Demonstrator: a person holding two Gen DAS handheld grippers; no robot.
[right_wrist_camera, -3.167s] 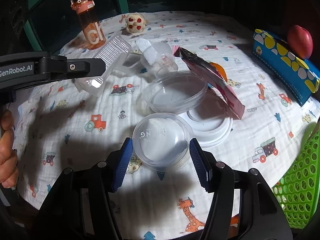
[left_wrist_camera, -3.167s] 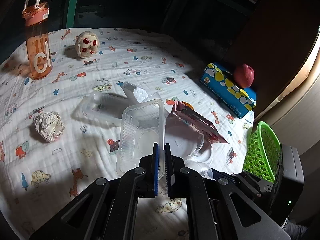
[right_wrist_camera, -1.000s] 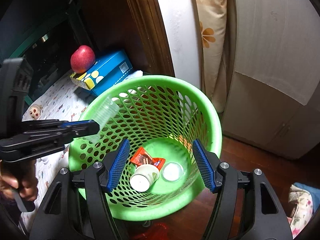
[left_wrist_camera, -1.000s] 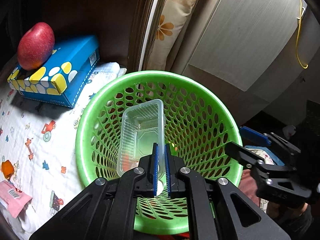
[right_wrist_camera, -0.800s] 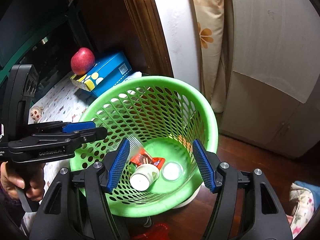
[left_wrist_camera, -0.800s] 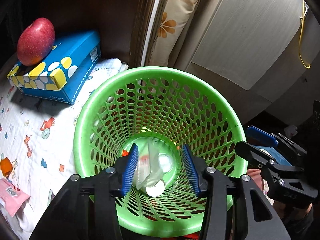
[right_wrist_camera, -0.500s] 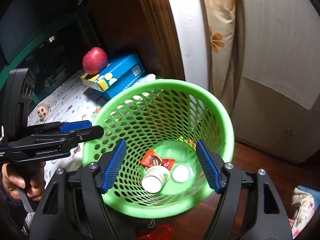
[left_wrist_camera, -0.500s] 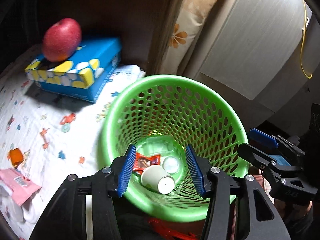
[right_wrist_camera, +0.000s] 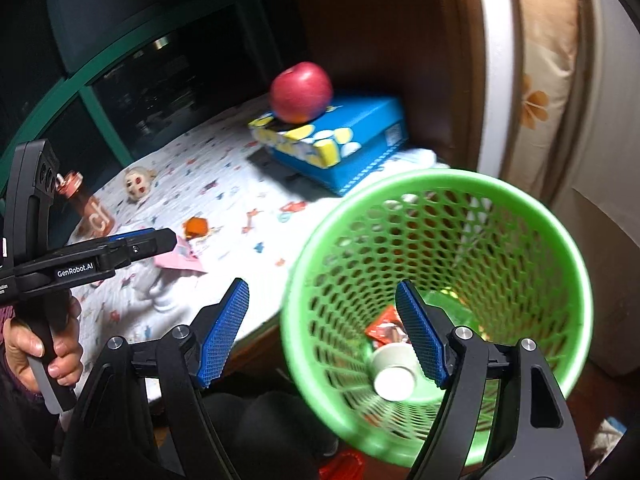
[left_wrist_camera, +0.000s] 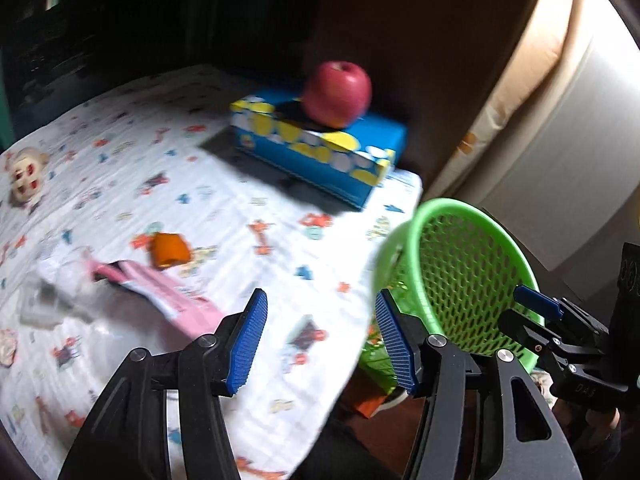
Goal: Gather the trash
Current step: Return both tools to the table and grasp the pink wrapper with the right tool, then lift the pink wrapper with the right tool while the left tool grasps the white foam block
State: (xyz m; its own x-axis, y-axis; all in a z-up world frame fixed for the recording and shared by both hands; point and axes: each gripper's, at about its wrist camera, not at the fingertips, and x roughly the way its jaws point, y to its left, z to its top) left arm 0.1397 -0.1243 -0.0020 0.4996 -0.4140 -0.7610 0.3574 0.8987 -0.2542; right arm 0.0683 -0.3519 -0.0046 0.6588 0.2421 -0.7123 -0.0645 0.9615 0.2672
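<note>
I am holding both the left gripper (left_wrist_camera: 320, 340) and right gripper (right_wrist_camera: 324, 330) released and empty; the pink wrapper (left_wrist_camera: 168, 298) is lying on the table (left_wrist_camera: 240, 200) left of the green basket (right_wrist_camera: 440, 184), and I risk snagging cloth.

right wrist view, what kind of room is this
Probably a home bedroom or living room: a table under a cartoon-print cloth, an apple on a tissue box, a floral curtain, and a green basket beside the table.
</note>
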